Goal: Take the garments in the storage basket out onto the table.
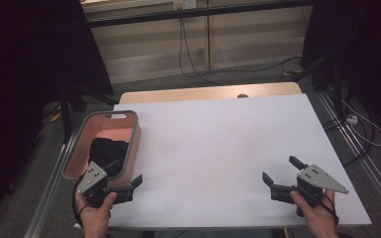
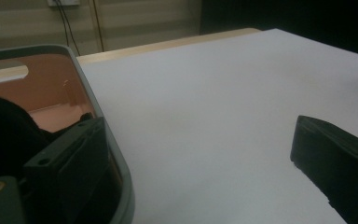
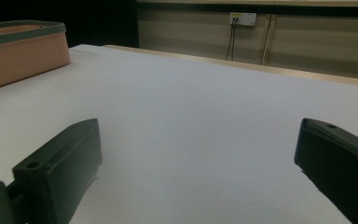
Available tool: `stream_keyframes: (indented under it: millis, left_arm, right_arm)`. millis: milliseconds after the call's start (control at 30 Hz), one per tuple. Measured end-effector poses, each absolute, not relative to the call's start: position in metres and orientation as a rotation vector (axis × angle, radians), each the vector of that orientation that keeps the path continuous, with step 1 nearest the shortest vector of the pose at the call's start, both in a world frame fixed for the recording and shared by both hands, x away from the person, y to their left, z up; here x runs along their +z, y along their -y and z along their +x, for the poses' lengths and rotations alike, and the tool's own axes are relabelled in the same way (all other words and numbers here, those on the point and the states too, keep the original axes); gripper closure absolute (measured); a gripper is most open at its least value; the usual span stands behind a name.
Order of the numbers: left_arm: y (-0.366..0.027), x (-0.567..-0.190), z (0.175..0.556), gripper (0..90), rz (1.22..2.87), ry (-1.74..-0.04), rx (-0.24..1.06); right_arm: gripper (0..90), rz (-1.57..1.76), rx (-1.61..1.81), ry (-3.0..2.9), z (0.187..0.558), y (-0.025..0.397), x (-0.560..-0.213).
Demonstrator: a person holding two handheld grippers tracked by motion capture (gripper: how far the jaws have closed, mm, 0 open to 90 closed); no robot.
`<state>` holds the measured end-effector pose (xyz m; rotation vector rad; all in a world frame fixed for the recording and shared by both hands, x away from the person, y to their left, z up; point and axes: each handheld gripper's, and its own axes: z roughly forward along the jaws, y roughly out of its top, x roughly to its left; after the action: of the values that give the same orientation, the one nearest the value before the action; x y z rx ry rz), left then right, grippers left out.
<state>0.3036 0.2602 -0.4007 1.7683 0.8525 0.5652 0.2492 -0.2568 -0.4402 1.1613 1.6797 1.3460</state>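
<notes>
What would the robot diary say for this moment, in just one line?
left gripper: open, straddling near rim of pink plastic bin | black cloth bundle: in bin | right gripper: open, empty, over white table

Lab: black curtains (image 1: 25, 59); loose cables (image 1: 193, 59)

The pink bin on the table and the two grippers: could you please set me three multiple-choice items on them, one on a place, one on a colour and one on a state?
1. Where does the bin stand on the white table?
A. at its left edge
B. in the middle
C. at the far right corner

2. What colour is the bundle lying in the bin?
A. white
B. black
C. yellow

3. How do the jaws of the right gripper stand?
A. shut on a cloth
B. shut on nothing
C. wide apart

Answers: 1 A, it sits by the left gripper; 2 B, a dark heap against the pink walls; 3 C, bare table shows between them.
</notes>
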Motion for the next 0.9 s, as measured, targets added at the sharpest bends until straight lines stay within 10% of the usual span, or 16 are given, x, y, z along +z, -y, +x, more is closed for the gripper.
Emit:
stream_keyframes:
  millis: [900]
  left_arm:
    - [-0.306, -0.368, 0.319, 4.5, 1.772, -1.084, 0.629]
  right_arm:
    - [0.5, 1.150, 1.312, -1.689, 0.250, 0.254, -0.441]
